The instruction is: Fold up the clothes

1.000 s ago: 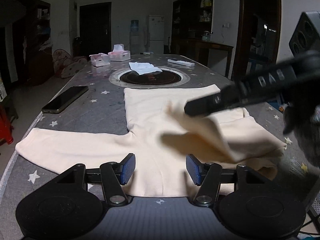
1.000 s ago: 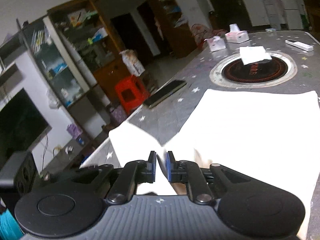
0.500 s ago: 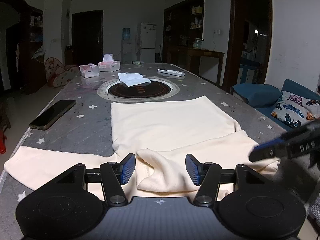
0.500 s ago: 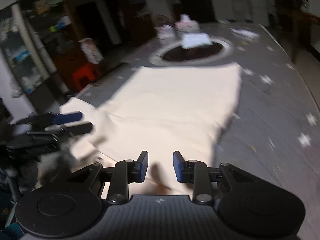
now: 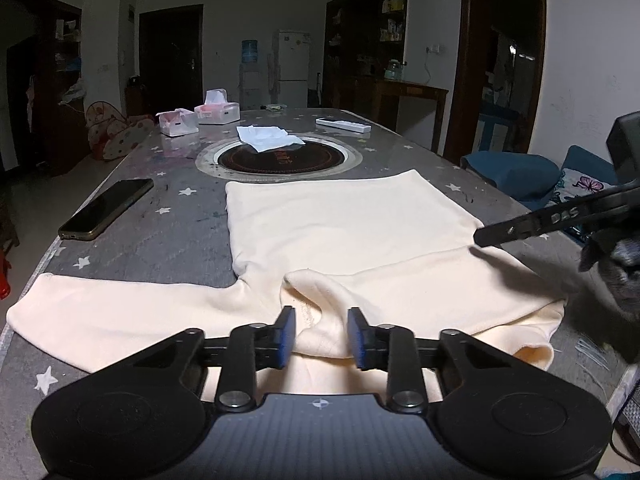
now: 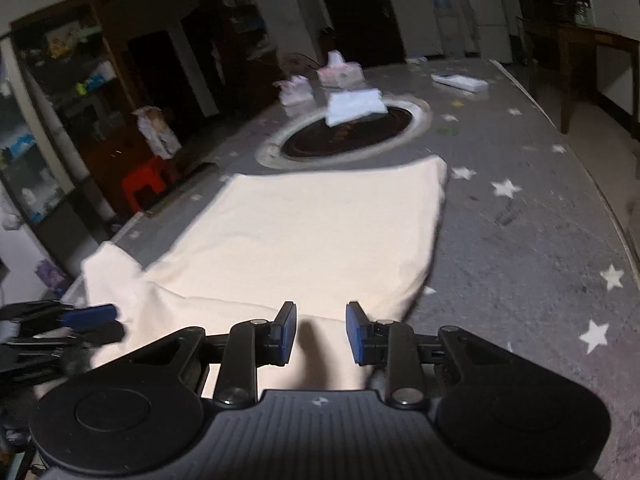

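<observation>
A cream long-sleeved top [image 5: 344, 232] lies flat on the grey star-patterned table [image 5: 168, 228]. Its right sleeve [image 5: 420, 288] is folded across the chest toward the collar, while the left sleeve [image 5: 120, 312] stretches out to the left. My left gripper [image 5: 321, 336] hovers open just above the collar, holding nothing. My right gripper [image 6: 321, 332] is open and empty over the top's [image 6: 312, 236] right shoulder edge; it also juts in from the right of the left wrist view [image 5: 536, 226]. The left gripper's blue fingers [image 6: 90, 314] show at the far left of the right wrist view.
A black phone [image 5: 108, 208] lies left of the top. A round black hotplate [image 5: 280, 157] with a white tissue [image 5: 266, 136] sits behind the hem. Tissue boxes [image 5: 216, 111] and a white remote [image 5: 346, 125] lie at the far end. A red stool [image 6: 146, 182] stands beside the table.
My right gripper carried the right sleeve across the chest, let it go and opened, then drew back to the right edge. The left gripper stayed open near the collar.
</observation>
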Motion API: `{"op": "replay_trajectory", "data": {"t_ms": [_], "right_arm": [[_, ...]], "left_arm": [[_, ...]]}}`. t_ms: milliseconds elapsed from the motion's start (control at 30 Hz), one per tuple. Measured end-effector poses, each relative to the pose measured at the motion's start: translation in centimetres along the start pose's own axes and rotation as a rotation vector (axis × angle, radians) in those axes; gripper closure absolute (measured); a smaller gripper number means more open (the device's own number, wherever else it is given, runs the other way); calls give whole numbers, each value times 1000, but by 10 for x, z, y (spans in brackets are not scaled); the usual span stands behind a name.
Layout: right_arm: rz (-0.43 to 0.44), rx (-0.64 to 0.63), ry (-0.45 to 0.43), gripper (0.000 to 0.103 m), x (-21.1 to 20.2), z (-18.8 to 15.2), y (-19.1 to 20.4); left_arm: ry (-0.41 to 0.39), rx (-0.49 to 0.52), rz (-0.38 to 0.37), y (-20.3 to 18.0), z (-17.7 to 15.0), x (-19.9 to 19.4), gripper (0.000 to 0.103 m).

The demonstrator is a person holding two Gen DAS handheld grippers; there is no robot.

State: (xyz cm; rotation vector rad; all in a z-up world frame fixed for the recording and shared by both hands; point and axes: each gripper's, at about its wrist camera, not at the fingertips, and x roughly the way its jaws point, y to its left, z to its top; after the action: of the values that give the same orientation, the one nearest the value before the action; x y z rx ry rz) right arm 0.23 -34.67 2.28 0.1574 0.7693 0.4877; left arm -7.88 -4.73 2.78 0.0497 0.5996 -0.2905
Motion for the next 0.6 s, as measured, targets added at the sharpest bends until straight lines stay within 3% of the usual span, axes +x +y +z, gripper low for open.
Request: {"op": "replay_trajectory", "data": {"t_ms": [133, 267, 600], "right_arm": [[0, 11, -3, 76, 1, -2, -2], [-11, -5, -1, 76, 4, -2, 2], [-35, -60, 8, 69, 7, -1, 13]], "left_arm": [[9, 18, -9, 1, 0, 5, 81], [12, 29, -2, 1, -1, 8, 98], [10, -14, 68, 10, -2, -13, 99]]}}
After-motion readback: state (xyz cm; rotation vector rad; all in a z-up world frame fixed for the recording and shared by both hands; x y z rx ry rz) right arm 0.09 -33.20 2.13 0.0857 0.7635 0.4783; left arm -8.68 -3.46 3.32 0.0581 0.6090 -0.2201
